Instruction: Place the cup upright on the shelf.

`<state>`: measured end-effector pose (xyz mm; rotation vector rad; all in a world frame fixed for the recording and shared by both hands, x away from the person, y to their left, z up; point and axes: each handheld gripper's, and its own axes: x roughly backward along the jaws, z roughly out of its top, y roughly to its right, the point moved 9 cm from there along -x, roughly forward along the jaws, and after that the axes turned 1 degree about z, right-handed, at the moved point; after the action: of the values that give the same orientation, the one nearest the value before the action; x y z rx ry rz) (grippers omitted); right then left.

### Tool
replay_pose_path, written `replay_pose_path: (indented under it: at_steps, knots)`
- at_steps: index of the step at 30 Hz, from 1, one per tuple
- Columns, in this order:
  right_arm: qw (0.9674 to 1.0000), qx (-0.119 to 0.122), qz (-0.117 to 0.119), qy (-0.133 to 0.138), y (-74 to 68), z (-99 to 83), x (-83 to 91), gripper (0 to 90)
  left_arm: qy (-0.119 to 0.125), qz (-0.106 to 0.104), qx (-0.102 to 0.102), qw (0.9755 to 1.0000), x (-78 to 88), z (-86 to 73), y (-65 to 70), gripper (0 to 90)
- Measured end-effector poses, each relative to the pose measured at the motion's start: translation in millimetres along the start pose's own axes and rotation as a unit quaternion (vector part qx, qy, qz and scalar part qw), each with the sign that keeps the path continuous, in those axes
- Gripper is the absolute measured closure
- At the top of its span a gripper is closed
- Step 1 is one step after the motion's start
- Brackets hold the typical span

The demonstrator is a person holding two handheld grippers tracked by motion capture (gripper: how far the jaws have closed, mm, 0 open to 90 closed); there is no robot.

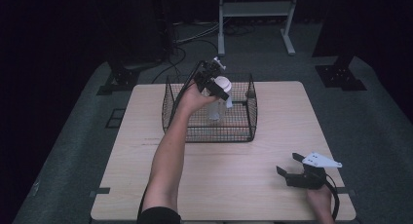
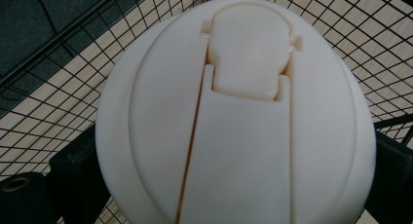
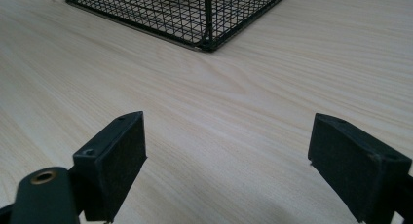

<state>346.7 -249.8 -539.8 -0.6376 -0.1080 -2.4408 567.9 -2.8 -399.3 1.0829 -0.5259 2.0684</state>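
Black left gripper (image 1: 217,84) with trailing cable, black right gripper (image 1: 289,169) with grey three-cornered plate, dark short sleeve

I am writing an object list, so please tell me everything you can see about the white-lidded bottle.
The bottle has a clear body and a round, cream-white plastic lid with a flip-top tab. It stands roughly upright over the black wire basket, gripped at the lid between the fingers of the left gripper. Whether its base touches the basket floor cannot be told.

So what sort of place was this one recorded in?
Most likely a lab or recording studio rather than a home. A bare wooden table stands on grey carpet amid dark surroundings, with black stand bases and loose cables on the floor behind, plus a metal frame.
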Motion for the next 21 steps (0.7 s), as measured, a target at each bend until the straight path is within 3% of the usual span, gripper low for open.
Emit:
replay_pose_path:
  at_steps: [11, 15, 21]
  knots:
    - [1.0, 0.003, -0.001, -0.002, -0.8, -0.4, -0.5, 12.9, 0.001, -0.005, 0.004, 1.0, -11.5, -19.2, -1.4, 5.2]
    - [1.0, 0.005, -0.002, -0.002, -0.5, -0.3, -0.7, 12.9, 0.019, -0.01, 0.01, 0.9997, -9.9, -22.6, -2.1, 5.1]
    - [1.0, 0.004, -0.002, -0.003, -1.0, -0.6, -0.7, 12.9, 0.02, -0.007, 0.007, 0.9997, -7.2, -27.6, -1.1, 5.0]
